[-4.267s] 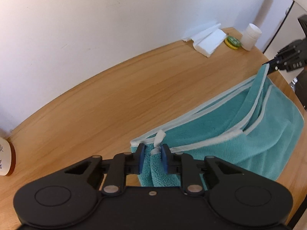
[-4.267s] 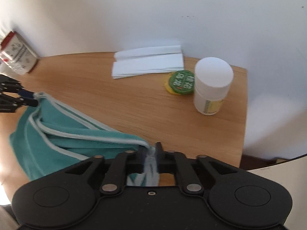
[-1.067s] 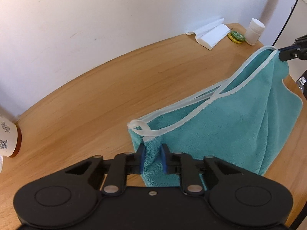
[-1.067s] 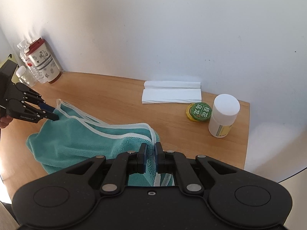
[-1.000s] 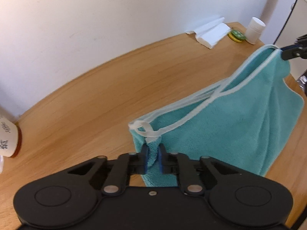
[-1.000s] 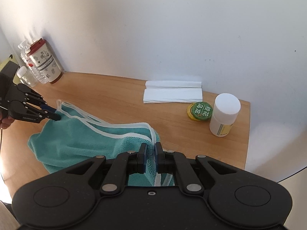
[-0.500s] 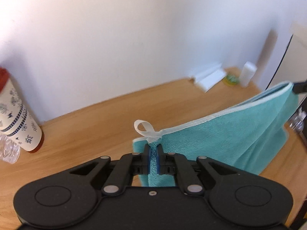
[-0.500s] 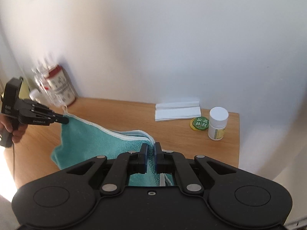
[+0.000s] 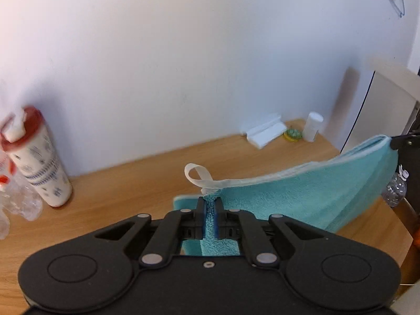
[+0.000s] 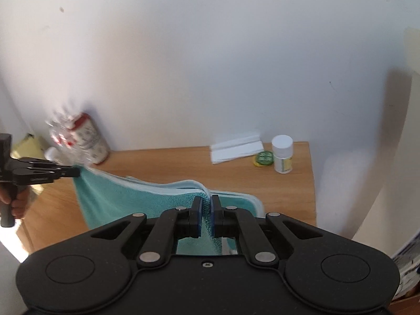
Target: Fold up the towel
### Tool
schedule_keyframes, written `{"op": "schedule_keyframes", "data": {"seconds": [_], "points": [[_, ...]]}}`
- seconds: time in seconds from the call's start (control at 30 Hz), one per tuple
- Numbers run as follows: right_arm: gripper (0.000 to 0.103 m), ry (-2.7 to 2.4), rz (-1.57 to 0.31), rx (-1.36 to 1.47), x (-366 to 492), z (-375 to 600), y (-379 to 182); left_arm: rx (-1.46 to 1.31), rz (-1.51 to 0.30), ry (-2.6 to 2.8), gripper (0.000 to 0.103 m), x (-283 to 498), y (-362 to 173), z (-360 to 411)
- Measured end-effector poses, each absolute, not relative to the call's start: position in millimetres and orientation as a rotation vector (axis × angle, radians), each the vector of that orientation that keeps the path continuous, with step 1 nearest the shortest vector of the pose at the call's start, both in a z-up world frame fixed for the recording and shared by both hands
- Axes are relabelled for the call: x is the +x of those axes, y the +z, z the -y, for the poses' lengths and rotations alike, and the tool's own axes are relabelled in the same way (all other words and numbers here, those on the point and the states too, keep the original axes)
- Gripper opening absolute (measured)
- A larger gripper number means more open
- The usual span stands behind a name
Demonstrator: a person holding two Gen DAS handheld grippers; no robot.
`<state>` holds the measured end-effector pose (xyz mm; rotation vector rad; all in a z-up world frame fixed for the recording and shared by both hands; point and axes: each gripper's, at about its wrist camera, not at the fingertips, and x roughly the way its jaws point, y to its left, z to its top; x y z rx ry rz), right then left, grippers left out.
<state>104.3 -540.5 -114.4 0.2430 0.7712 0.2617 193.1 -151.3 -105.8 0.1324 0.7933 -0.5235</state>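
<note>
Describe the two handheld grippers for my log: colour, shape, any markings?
Both are matte black. The left gripper and right gripper each have blue-padded fingers on linkage arms with silver pivot pins, above a wide body with two embossed circles. No cables, sleeves or legible markings show.

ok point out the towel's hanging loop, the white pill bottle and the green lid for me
hanging loop (image 9: 195, 174): left wrist view, on the white band of the loop.
white pill bottle (image 10: 282, 155): right wrist view, middle of its body.
green lid (image 10: 265, 157): right wrist view, centre of its top face.

The towel (image 9: 302, 197) now hangs raised above the table (image 9: 118, 191).
</note>
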Motion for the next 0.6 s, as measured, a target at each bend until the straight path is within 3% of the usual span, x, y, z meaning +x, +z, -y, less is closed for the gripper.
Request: {"op": "schedule_keyframes", "data": {"seconds": [0.37, 0.6], "points": [[0.006, 0.173, -0.903, 0.170, 181.7, 532.3, -193.7, 0.252, -0.862, -0.456, 0.006, 261.3, -178.5, 192.9], [0.008, 0.162, -0.927, 0.105, 193.8, 523.0, -212.0, 0.240, -0.917, -0.319, 0.007, 274.7, -182.8, 176.9]]}}
